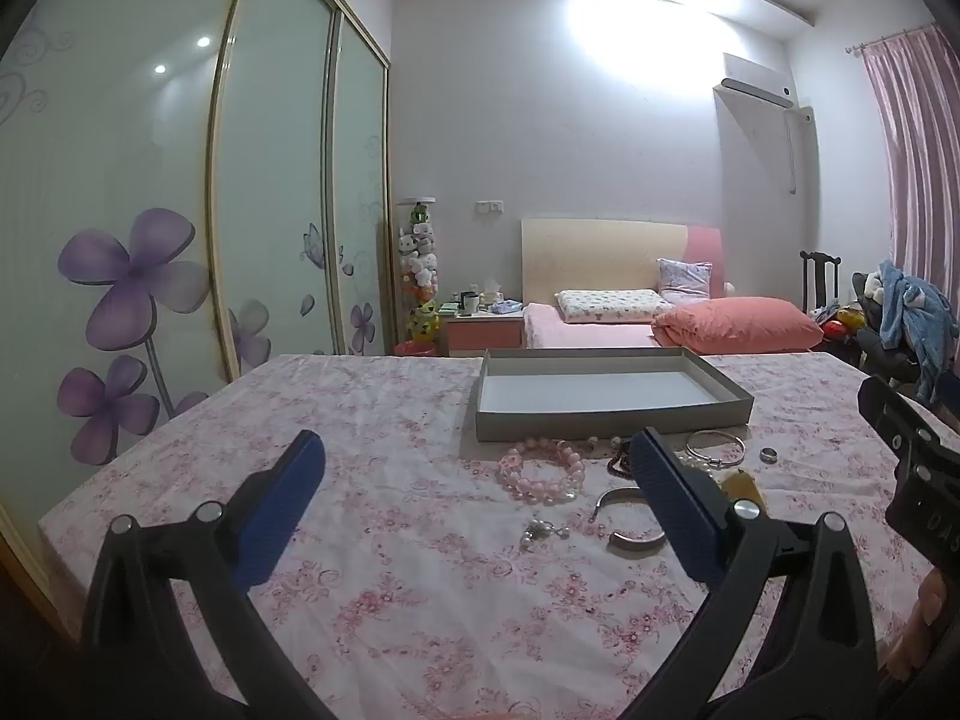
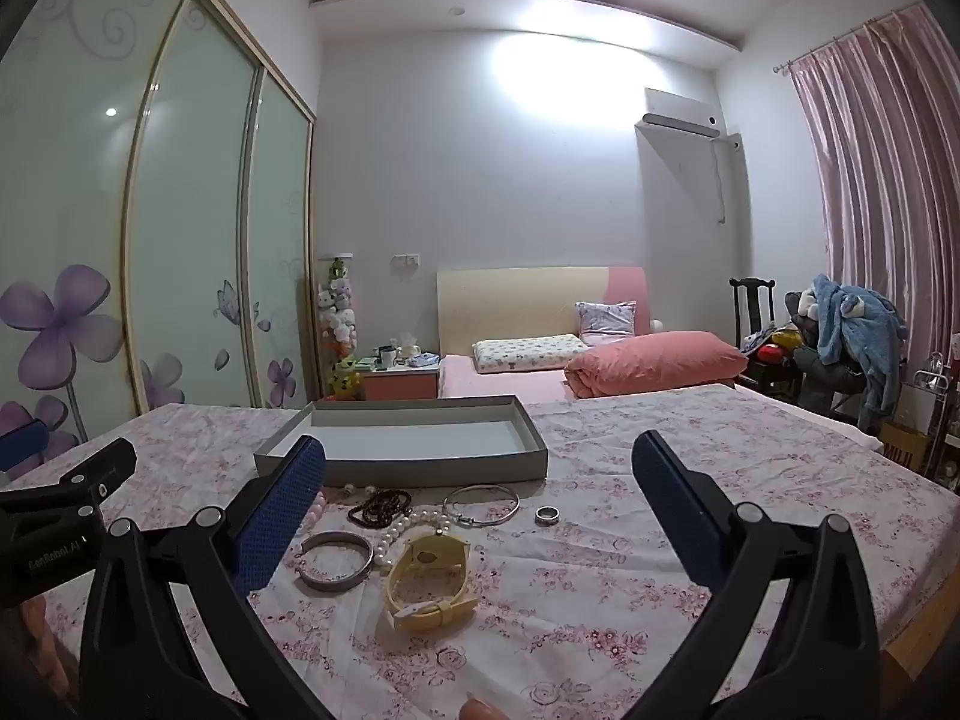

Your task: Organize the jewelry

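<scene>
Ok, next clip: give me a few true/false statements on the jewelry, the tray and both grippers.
1. The tray holds no jewelry. True.
2. The left gripper is shut on the pink bracelet. False: it is open and empty; the bracelet lies on the cloth.
3. The yellow watch lies on the cloth, outside the tray. True.
4. The ring sits inside the tray. False: it lies on the cloth in front of it.
5. The right gripper is open. True.

Pink beaded bracelet (image 1: 545, 471), yellow watch (image 2: 427, 577), grey tray (image 2: 420, 468) (white inside), pink-floral tablecloth (image 2: 690, 540).
</scene>
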`<control>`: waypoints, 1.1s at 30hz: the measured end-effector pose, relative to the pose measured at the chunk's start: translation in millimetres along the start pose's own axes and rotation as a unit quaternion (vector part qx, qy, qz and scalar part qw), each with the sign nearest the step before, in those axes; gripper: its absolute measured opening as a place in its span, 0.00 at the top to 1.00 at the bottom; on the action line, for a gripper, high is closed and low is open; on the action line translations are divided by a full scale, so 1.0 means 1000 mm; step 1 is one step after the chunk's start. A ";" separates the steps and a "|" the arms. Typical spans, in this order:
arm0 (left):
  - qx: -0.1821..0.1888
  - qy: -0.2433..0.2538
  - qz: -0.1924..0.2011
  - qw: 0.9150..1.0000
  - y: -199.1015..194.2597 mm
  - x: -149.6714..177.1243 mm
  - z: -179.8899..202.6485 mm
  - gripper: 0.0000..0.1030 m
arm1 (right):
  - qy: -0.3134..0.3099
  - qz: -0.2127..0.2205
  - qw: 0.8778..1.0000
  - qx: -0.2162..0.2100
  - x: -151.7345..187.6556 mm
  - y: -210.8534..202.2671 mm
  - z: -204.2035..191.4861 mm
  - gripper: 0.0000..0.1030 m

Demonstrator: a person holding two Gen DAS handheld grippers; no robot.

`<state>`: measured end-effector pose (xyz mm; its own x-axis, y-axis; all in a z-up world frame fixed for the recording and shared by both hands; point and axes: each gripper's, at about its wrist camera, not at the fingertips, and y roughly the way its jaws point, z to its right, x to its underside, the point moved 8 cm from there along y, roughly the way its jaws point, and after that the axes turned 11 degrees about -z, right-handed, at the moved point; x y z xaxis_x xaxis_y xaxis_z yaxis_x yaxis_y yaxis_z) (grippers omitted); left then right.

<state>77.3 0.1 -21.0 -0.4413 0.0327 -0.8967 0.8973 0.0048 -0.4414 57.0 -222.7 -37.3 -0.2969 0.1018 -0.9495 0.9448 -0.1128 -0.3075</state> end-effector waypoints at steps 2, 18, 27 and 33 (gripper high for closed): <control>0.000 0.000 0.000 1.000 0.000 0.000 0.000 0.04 | 0.000 0.000 1.000 0.000 0.000 0.000 0.000 0.02; 0.000 0.001 -0.001 1.000 0.000 0.000 0.000 0.04 | -0.001 -0.001 1.000 0.000 -0.002 0.000 -0.001 0.02; 0.000 0.000 -0.002 1.000 0.000 0.000 0.000 0.04 | -0.001 -0.002 1.000 0.000 -0.002 0.000 -0.001 0.02; 0.000 0.001 -0.003 1.000 0.000 0.001 0.000 0.04 | -0.001 -0.002 1.000 0.001 -0.002 0.000 -0.001 0.02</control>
<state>77.0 -0.3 -21.5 -0.4466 0.0337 -0.8941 0.8947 0.0043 -0.4467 58.1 -221.6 -35.6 -0.3008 0.1001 -0.9484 0.9435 -0.1138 -0.3112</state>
